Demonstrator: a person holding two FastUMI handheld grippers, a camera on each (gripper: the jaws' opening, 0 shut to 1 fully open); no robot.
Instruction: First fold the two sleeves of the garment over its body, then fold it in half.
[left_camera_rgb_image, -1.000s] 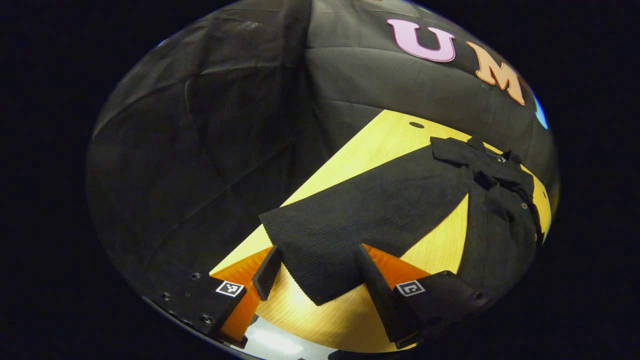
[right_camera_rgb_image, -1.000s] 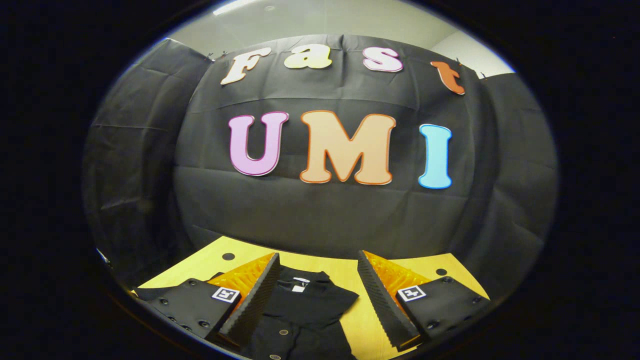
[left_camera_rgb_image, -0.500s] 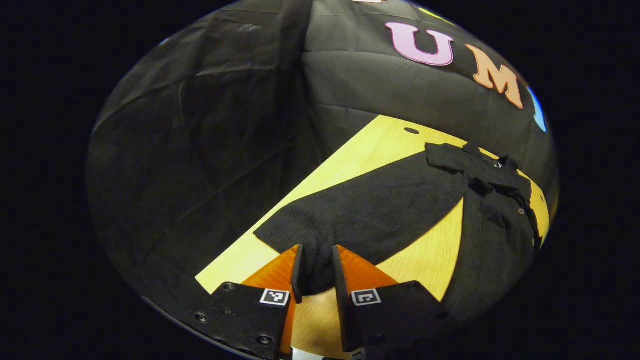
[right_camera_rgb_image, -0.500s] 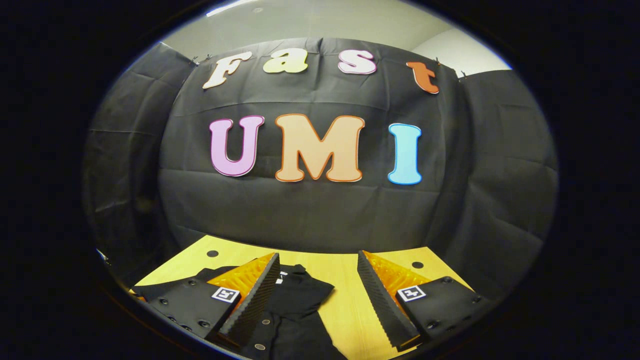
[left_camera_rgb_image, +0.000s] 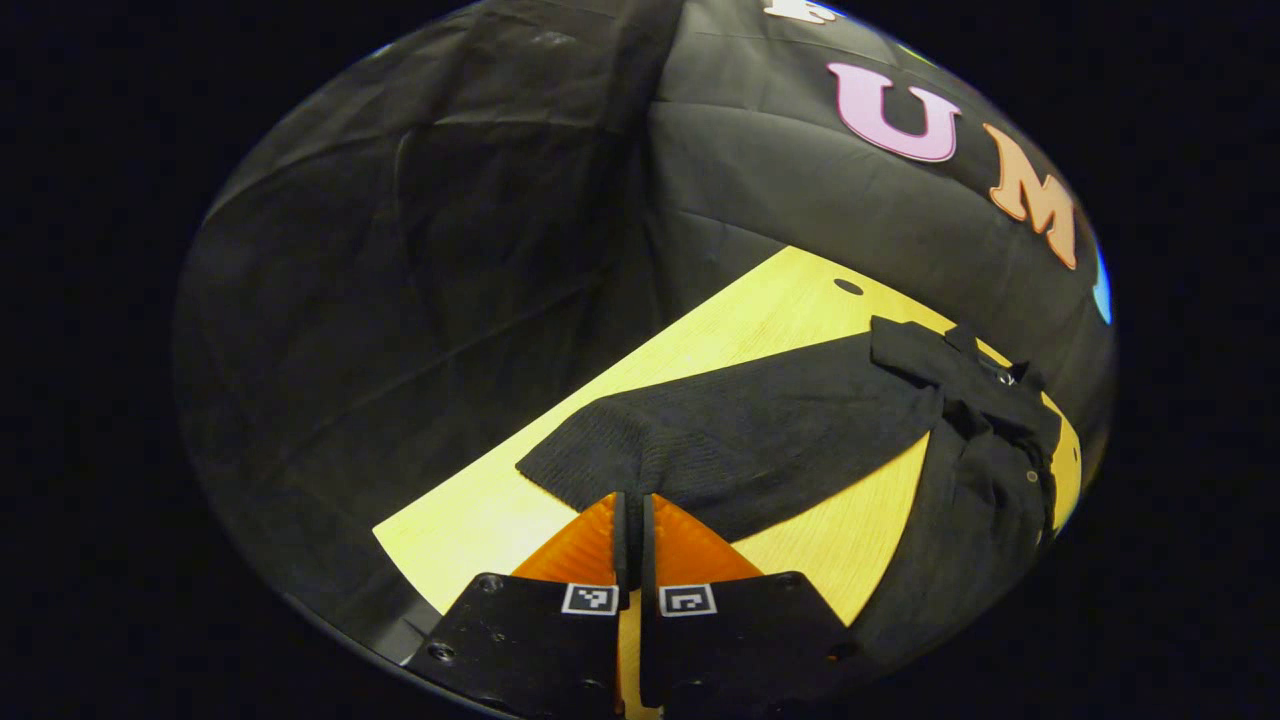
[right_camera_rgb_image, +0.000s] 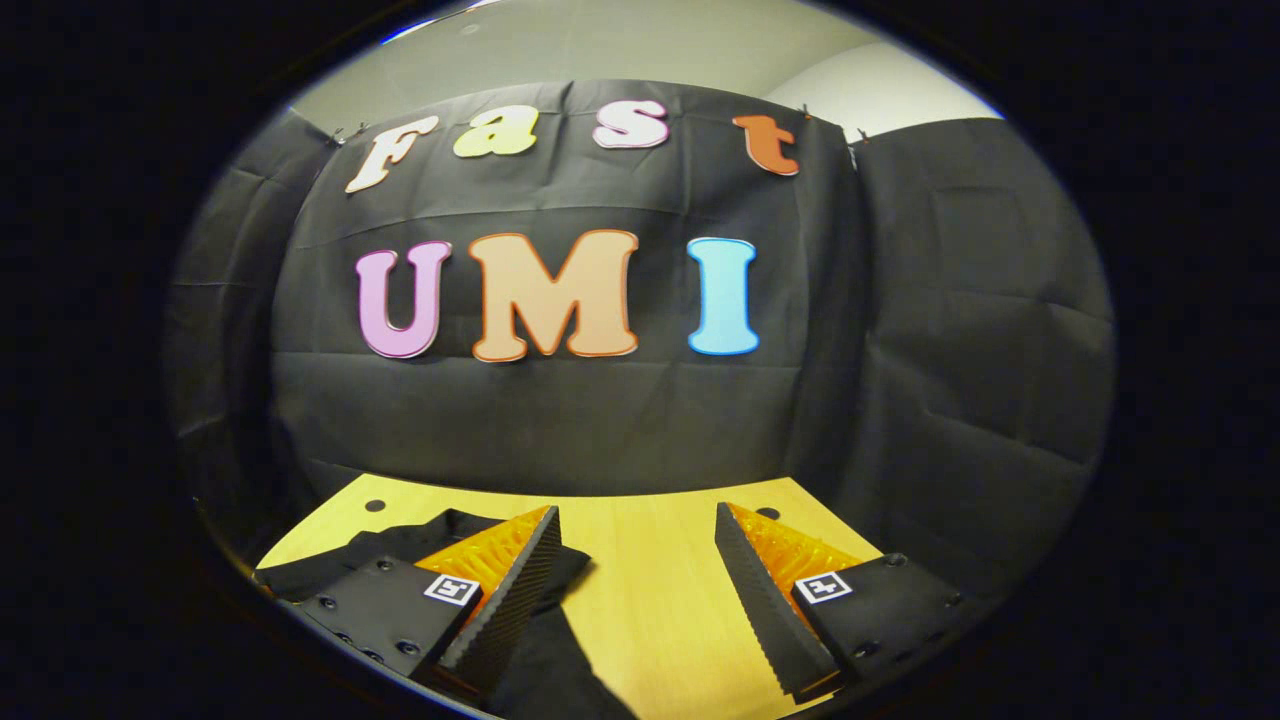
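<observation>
A black knit garment (left_camera_rgb_image: 960, 470) with a buttoned collar lies on the yellow wooden table (left_camera_rgb_image: 760, 310). Its long left sleeve (left_camera_rgb_image: 740, 440) stretches flat across the table toward me. In the left gripper view my left gripper (left_camera_rgb_image: 630, 515) is shut on the sleeve's cuff end, the fingers pressed together with the fabric edge between them. In the right gripper view my right gripper (right_camera_rgb_image: 635, 565) stands open above bare table, with part of the garment (right_camera_rgb_image: 420, 540) lying behind and under its left finger (right_camera_rgb_image: 505, 600).
The black cloth wall stands close behind the table on all visible sides. Small round holes (left_camera_rgb_image: 848, 287) mark the table's far corners. The table's near-left edge (left_camera_rgb_image: 410, 560) runs just beside my left gripper. Bare wood (right_camera_rgb_image: 660, 590) lies between the right gripper's fingers.
My left gripper has shut on the sleeve's cuff; a second ago it was open around it. The right gripper has swung to the right, so the garment slid toward its left finger.
</observation>
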